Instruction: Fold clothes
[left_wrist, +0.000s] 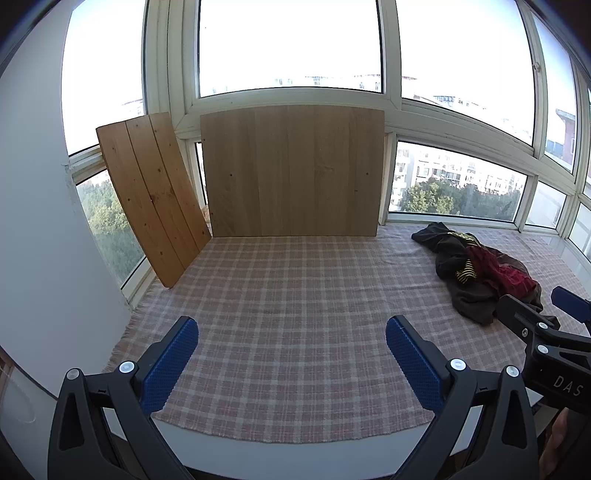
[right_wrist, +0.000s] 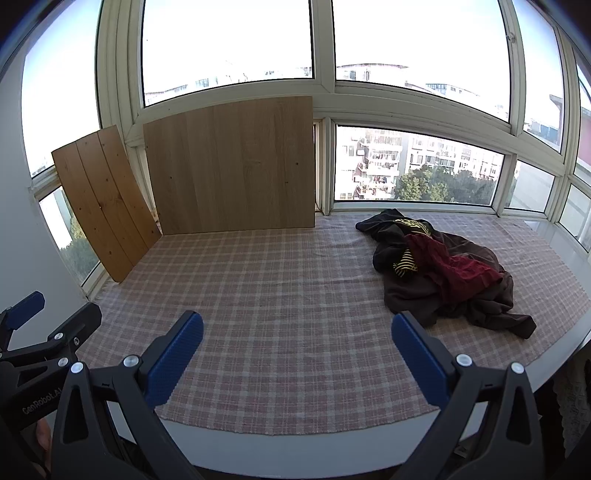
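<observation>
A crumpled heap of clothes (right_wrist: 443, 269), dark brown with a red piece and yellow-striped trim, lies on the right side of the plaid cloth (right_wrist: 288, 295); the left wrist view shows the heap (left_wrist: 476, 273) at far right. My right gripper (right_wrist: 295, 332) hovers open over the cloth's near edge, its right finger just short of the heap. Nothing is held by my left gripper (left_wrist: 291, 339), which is open above bare plaid to the left. In each view the other gripper shows at the edge, the right gripper (left_wrist: 535, 314) in the left wrist view and the left gripper (right_wrist: 55, 314) in the right wrist view.
Two wooden boards lean against the bay window at the back: a wide one (left_wrist: 291, 170) in the middle and a narrower slatted one (left_wrist: 155, 195) at the left. A white wall (left_wrist: 33, 229) closes the left side. The plaid cloth ends at a white ledge (right_wrist: 295, 443) in front.
</observation>
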